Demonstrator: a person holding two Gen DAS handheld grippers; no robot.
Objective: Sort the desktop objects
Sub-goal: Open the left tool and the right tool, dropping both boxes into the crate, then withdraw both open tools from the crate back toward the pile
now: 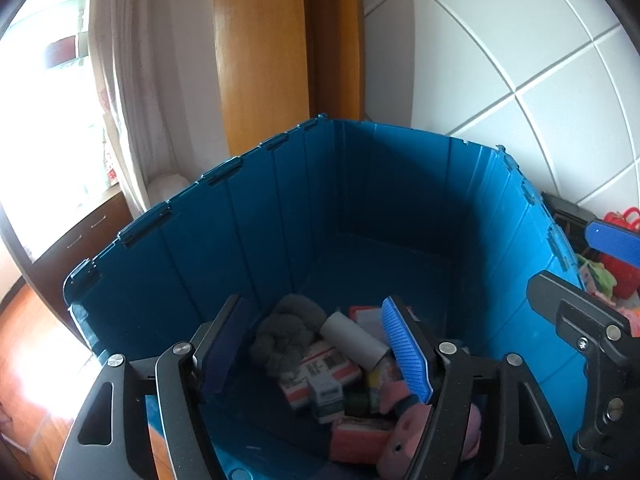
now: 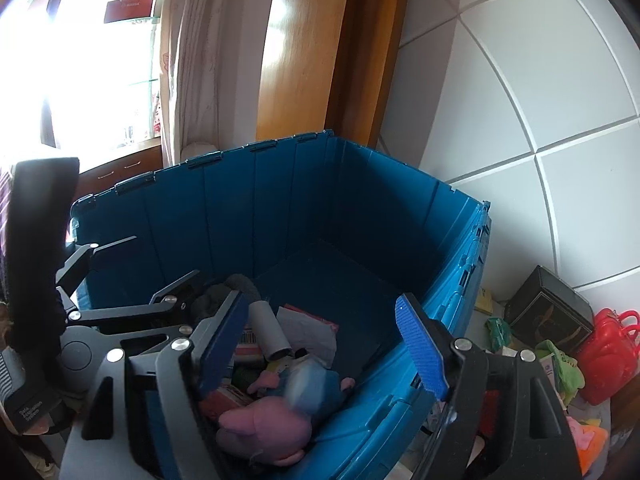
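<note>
My right gripper [image 2: 328,340] hangs over the near rim of the blue crate [image 2: 360,200], jaws spread wide and holding nothing; the pink plush toy [image 2: 264,428] in its blue outfit lies just below it against the near wall, blurred. My left gripper [image 1: 316,344] sits beside it over the same crate, also wide open and empty, with the pile directly between its fingers. As I judge it, a drop has just been made and the next pick waits outside, so I would lift both grippers straight up before swinging right, so neither finger catches the crate's wall. Inside the crate, everything is heaped at the near end: a grey knitted bundle [image 1: 288,332], a cardboard tube [image 1: 352,336] lying on its side across a white-and-red carton [image 1: 316,376], a small white box [image 1: 326,396], a pink sponge-like block [image 1: 356,436] and a white packet [image 2: 308,328]; the far end shows bare floor. On the bench to the crate's right I see what is left to sort: a black box [image 2: 548,312], a red plastic toy bag [image 2: 604,356], a green cloth piece [image 2: 560,364] and an orange thing [image 2: 592,440], bunched close together.
</note>
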